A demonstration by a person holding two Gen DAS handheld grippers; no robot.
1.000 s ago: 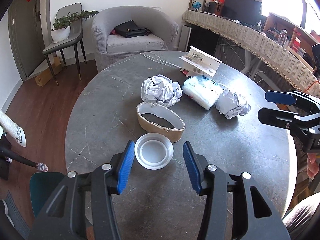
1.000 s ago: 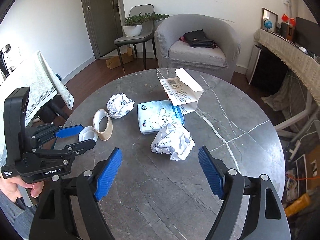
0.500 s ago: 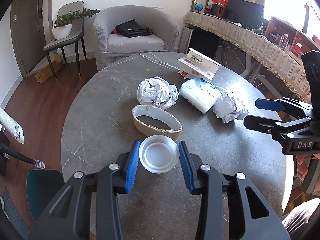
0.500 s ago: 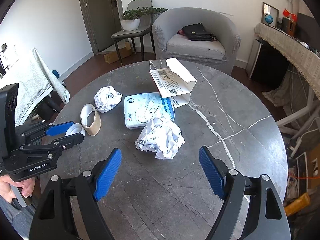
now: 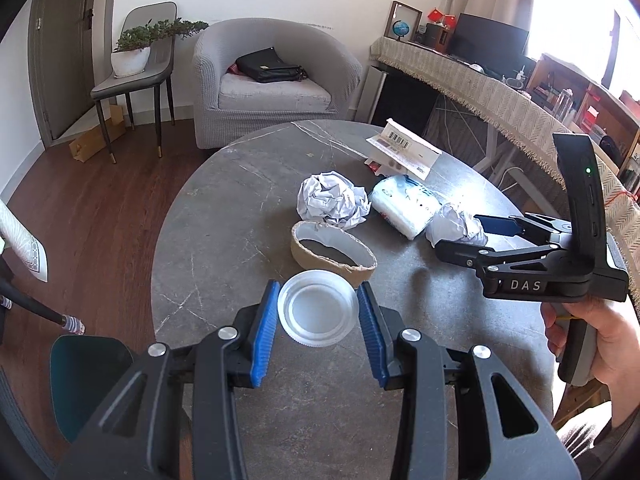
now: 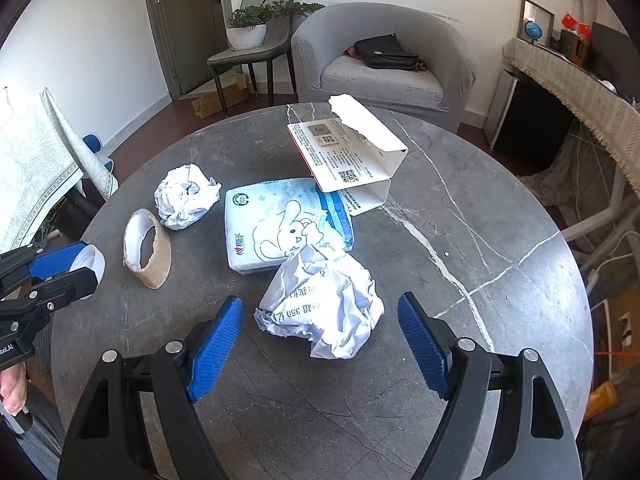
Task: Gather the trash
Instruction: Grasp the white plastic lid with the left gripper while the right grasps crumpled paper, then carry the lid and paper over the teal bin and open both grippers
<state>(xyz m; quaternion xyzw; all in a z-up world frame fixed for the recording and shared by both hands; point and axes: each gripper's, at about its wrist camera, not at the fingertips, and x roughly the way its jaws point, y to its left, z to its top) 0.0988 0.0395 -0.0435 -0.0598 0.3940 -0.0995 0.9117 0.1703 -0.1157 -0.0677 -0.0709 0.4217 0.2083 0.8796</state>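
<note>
The left gripper (image 5: pixel 318 314) pinches the round plastic lid (image 5: pixel 317 313) at the counter's (image 5: pixel 224 216) near edge, while the right gripper (image 6: pixel 320 344), spread wide, has the crumpled paper ball (image 6: pixel 324 304) at twelve o'clock between its fingers

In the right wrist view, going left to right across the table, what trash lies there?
Plastic lid in the left gripper → cardboard ring → smaller crumpled paper ball → tissue pack → open white box. The larger crumpled paper overlaps the pack's span, so I leave it unplaced.
</note>
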